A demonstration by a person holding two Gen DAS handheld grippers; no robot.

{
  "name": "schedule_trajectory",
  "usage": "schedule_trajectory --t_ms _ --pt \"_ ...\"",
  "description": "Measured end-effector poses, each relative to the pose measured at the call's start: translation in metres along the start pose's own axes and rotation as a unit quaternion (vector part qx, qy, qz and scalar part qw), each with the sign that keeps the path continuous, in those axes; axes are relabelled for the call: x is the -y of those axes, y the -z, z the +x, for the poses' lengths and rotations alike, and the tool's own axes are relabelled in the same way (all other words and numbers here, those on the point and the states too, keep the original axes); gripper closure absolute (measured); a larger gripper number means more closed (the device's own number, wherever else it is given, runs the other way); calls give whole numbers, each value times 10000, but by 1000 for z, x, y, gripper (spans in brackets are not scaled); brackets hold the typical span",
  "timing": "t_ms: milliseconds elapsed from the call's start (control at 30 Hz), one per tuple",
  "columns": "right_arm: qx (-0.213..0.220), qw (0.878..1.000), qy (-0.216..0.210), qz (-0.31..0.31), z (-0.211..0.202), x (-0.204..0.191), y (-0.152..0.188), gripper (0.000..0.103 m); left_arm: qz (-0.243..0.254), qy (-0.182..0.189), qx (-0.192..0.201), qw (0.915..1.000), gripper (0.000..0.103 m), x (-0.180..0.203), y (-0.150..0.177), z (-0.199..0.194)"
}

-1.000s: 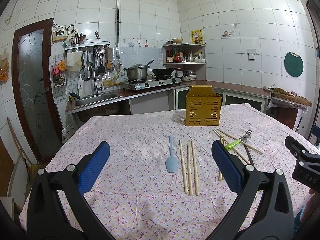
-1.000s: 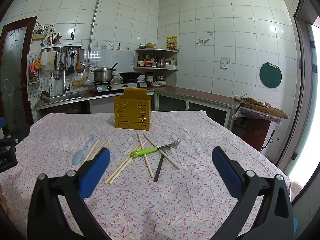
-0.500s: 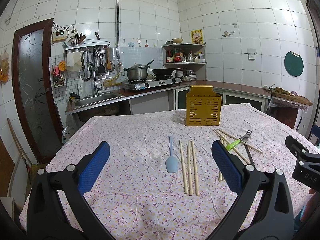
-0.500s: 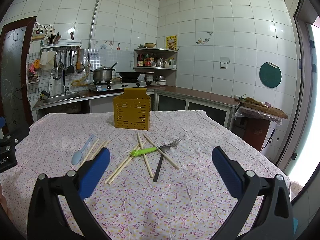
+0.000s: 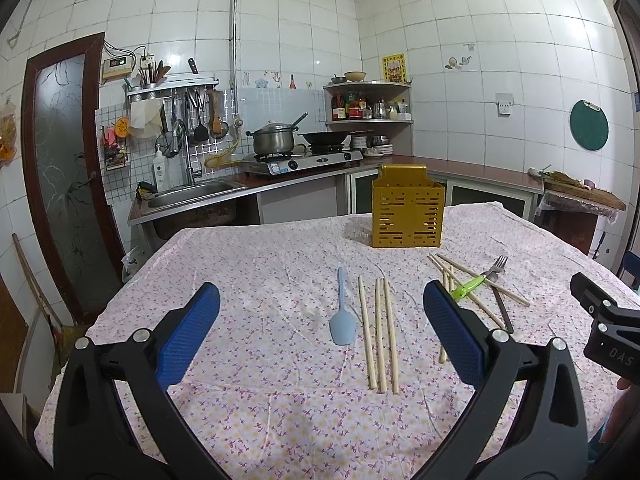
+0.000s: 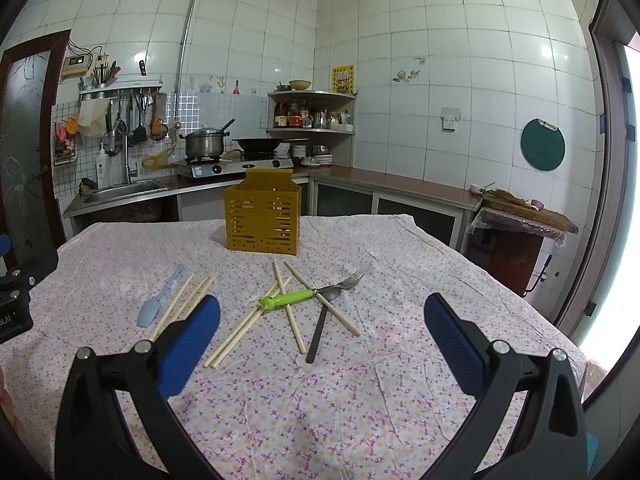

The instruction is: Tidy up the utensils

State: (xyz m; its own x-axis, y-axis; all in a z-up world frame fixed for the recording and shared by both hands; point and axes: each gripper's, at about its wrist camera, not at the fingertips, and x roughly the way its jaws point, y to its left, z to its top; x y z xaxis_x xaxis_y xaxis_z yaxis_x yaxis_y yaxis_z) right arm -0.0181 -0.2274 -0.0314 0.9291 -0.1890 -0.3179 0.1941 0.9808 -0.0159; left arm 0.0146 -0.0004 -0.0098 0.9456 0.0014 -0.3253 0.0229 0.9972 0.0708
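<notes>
A yellow perforated utensil holder (image 5: pixel 407 212) stands upright at the far side of the table; it also shows in the right wrist view (image 6: pixel 262 224). A pale blue spoon (image 5: pixel 342 316) and three parallel chopsticks (image 5: pixel 379 332) lie ahead of my open, empty left gripper (image 5: pixel 320 332). A crossed heap of chopsticks (image 6: pixel 280 304), a green-handled utensil (image 6: pixel 290 298) and a dark-handled fork (image 6: pixel 328 312) lies ahead of my open, empty right gripper (image 6: pixel 322 336). Both grippers hover above the near part of the table.
The table wears a pink floral cloth (image 5: pixel 260 280). Behind it run a counter with a sink (image 5: pixel 192 196) and a stove with pots (image 5: pixel 304 156). A chopping board (image 6: pixel 524 208) sits on a stand at the right. The right gripper's body (image 5: pixel 608 332) shows at the left view's right edge.
</notes>
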Motion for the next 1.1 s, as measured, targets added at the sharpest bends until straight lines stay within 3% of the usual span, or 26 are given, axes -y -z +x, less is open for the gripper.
schedule_trajectory --t_ms 433,567,900,1100 --pt "-198 9997 -107 -92 46 -4 -13 4 263 -70 -670 9974 5 5 -15 56" --pt "-436 9986 -201 -211 76 -11 -15 4 209 -38 -699 9973 5 5 -20 82" --pt "-975 9935 -453 -375 142 -23 -14 4 236 -44 -1315 9910 5 3 -15 153" --pt "-1077 9929 -363 -358 164 -22 -19 4 176 -185 -1242 9919 5 -4 -19 168"
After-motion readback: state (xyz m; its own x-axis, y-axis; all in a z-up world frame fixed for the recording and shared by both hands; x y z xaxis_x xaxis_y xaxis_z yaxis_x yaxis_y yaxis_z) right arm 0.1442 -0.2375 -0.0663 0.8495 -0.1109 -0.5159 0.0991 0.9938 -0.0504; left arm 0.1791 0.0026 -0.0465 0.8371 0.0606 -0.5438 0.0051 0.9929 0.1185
